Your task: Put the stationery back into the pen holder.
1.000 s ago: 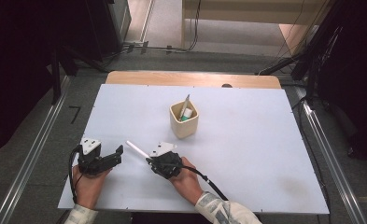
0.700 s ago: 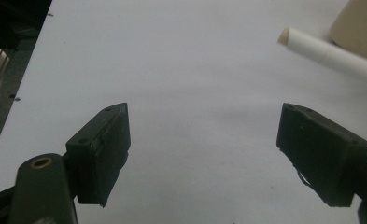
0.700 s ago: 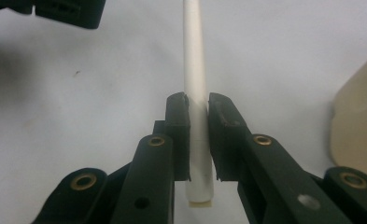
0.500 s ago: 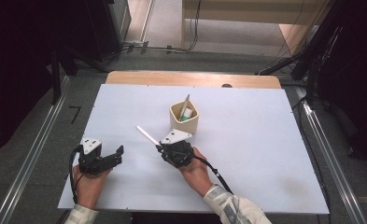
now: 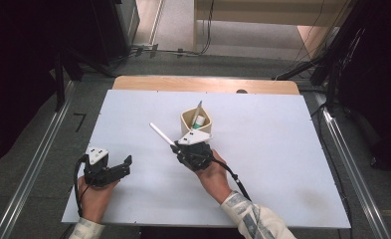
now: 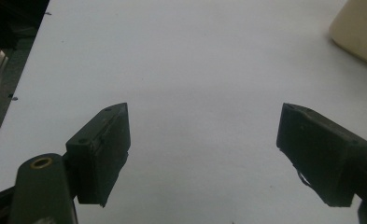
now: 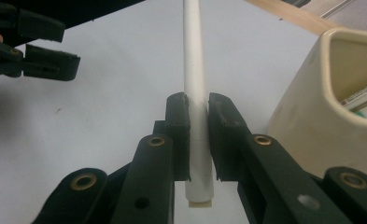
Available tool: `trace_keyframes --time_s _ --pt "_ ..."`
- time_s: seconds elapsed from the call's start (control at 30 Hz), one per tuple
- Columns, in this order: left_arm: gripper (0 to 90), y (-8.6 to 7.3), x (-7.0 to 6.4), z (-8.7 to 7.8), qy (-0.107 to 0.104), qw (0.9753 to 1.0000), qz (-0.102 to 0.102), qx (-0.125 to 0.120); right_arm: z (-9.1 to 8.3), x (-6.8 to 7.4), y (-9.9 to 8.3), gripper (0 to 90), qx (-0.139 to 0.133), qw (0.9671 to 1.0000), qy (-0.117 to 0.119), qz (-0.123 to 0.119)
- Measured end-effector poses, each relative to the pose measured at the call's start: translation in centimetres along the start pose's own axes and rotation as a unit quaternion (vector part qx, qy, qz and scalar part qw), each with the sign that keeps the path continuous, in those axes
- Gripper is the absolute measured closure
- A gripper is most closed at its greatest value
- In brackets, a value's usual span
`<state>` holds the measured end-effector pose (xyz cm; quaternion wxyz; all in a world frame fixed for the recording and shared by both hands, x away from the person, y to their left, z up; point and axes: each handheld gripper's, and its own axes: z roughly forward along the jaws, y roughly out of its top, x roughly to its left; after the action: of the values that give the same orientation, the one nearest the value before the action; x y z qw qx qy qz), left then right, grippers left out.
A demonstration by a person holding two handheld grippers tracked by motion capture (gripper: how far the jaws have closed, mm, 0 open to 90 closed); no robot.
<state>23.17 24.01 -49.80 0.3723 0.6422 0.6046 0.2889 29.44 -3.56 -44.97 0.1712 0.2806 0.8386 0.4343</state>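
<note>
In the high view, the right gripper [image 5: 175, 148] is sitting near the middle of the frame, just below and left of the cream cup [image 5: 196, 124], and it is pinching a white pen [image 5: 161, 133] that is pointing up and to the left, lifted clear above the white tabletop [image 5: 282, 149]. The right gripper view is giving us the close look: the pen [image 7: 196, 93] is running straight up the middle of the frame, clamped between the two black jaws pressed onto its lower part, with its blunt end poking out below them at the bottom centre. The cup [image 7: 330, 107] is filling the right side of that view, just beside the gripper, and something with green markings is showing inside its mouth at the right edge. Back in the high view, the cup is holding a thin grey stick leaning up and right, plus a white and green item lower down inside. Over at the lower left of the high view, the left gripper [image 5: 126, 164] is resting low over the tabletop in the person's left hand [image 5: 94, 196], well apart from the cup and the pen. The left gripper view is showing its two jaws spread wide, nothing between them, only bare white tabletop [image 6: 195, 70] ahead, and a corner of the cup [image 6: 358, 28] is peeking in at the upper right. In the right gripper view, that left gripper [image 7: 74, 63] is showing at the upper left, also with its jaws parted.
</note>
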Motion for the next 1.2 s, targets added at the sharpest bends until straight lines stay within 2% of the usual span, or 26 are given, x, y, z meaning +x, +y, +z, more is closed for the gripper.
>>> trace_keyframes --time_s 0.6,1.2 --pt "18.1 0.0 0.0 0.0 0.000 1.0000 -0.001 0.000 -1.5 -2.3 1.8 77.2 -0.022 0.9994 -0.022 0.018" --pt "18.1 0.0 0.0 0.1 -0.001 1.0000 0.002 0.003 -1.9 -5.7 3.1 77.1 -0.033 0.9966 -0.058 0.050"
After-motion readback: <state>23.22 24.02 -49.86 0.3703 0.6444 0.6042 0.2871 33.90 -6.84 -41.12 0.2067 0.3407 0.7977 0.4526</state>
